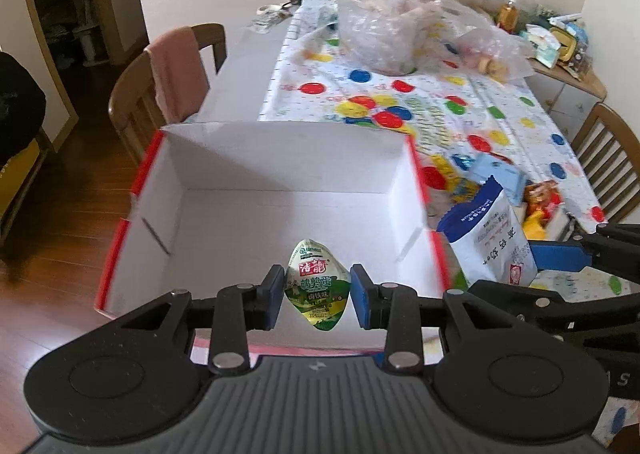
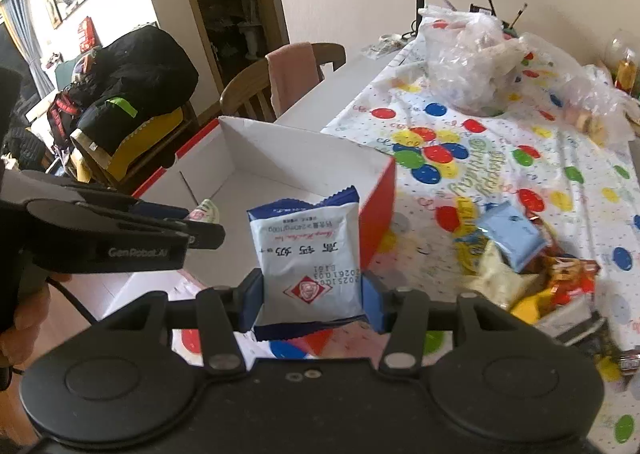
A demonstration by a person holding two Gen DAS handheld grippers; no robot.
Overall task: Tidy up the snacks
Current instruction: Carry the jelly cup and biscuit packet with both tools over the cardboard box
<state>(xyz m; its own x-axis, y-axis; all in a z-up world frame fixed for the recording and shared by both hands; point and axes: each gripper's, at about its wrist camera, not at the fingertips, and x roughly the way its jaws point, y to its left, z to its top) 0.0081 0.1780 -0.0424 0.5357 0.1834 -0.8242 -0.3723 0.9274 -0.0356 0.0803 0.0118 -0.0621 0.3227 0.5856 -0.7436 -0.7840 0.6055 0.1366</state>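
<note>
Pinching a green packet (image 1: 318, 286), the left gripper (image 1: 318, 296) hangs over the open box (image 1: 280, 210), walls clear

The left gripper (image 1: 318, 292), pitched downward above the open box (image 1: 280, 190), pinches a green snack packet (image 1: 318, 286), while the right gripper (image 2: 312, 300) beside the box clamps a white-and-blue pouch (image 2: 308, 250).

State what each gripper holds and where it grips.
Left gripper pinches a small green snack pouch by its side edges, mid-height. Right gripper clamps a blue-and-white snack packet across its lower sides.
</note>
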